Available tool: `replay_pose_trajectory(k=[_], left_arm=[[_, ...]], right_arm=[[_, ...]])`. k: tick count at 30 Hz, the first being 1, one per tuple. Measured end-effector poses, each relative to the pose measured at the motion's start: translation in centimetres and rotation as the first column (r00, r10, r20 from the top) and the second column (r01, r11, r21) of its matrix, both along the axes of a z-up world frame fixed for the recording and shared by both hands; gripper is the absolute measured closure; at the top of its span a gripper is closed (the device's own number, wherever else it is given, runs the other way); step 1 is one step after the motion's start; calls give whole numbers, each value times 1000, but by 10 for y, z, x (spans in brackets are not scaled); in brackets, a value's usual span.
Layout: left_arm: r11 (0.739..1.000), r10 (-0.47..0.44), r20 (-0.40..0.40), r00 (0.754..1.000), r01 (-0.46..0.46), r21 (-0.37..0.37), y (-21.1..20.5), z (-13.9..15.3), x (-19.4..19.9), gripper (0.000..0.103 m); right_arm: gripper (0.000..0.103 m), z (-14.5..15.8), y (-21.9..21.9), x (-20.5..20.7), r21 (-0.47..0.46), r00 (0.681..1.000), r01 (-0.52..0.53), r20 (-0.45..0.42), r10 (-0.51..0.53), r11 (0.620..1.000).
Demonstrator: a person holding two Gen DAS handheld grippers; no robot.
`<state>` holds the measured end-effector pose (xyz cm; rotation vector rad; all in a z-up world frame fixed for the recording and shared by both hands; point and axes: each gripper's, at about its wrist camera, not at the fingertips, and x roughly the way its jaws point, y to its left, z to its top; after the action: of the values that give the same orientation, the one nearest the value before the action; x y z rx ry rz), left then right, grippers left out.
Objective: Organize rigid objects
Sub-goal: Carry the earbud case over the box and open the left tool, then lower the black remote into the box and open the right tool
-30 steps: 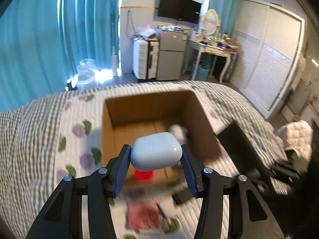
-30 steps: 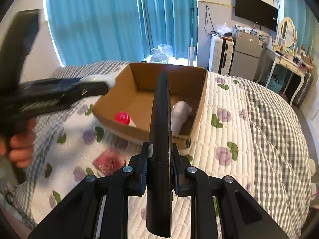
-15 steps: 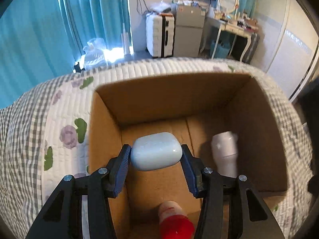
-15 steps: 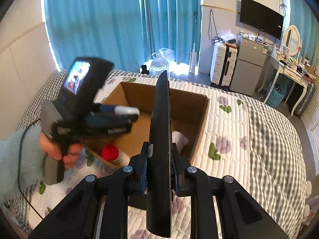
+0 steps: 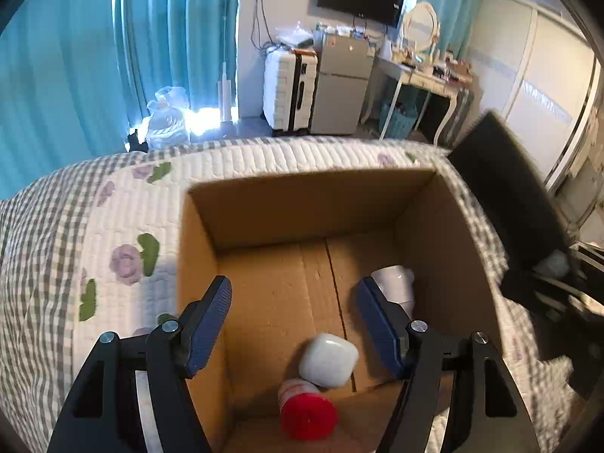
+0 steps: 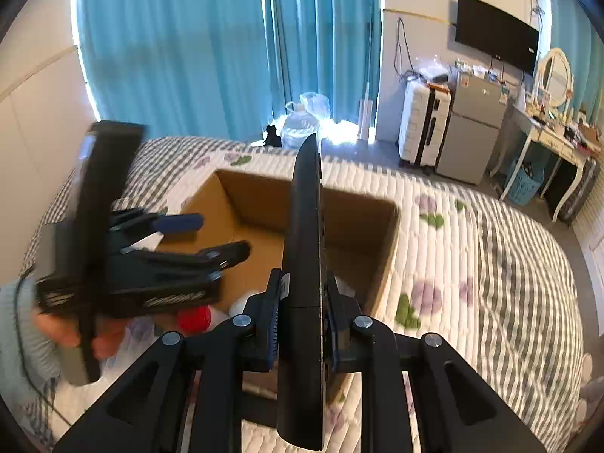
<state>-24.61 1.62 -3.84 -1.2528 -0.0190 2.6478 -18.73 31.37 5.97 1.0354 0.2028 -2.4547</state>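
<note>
Left gripper (image 5: 292, 313): jaws released above cardboard box (image 5: 196, 264), white case (image 5: 328, 355) on its floor against red-capped bottle (image 5: 307, 409); right gripper (image 6: 302, 324): clenched on upright black remote (image 6: 304, 264), liable to snag the rim.

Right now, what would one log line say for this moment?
left gripper: open over cardboard box | white case: in box | right gripper: shut on black remote

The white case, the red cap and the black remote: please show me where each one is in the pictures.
white case (image 5: 328, 359): left wrist view, centre of its top face.
red cap (image 5: 307, 419): left wrist view, middle of the cap.
black remote (image 6: 304, 264): right wrist view, its narrow edge above the right gripper (image 6: 302, 322).
</note>
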Motion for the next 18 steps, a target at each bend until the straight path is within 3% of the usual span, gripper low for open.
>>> replay_pose_trajectory(k=[4,9,13,18], left_arm=[[999,17,-65,998,-19,-31,-13,26,25,30],[999,8,-114,993,-12,-30,-24,43,48,28],[999,11,-110,994,-15,-36,-30,42,50,28],[1000,29,-74,997,-30,-8,-38,32,54,28]], right_arm=[[85,-4,-17,-17,-1,1000,-23,15,23,1000],[85,-41,-43,-39,8,991,-48,128,47,999],[85,-65,-53,-45,20,983,-34,180,30,999],[84,-69,-56,-43,29,982,-27,186,21,999]])
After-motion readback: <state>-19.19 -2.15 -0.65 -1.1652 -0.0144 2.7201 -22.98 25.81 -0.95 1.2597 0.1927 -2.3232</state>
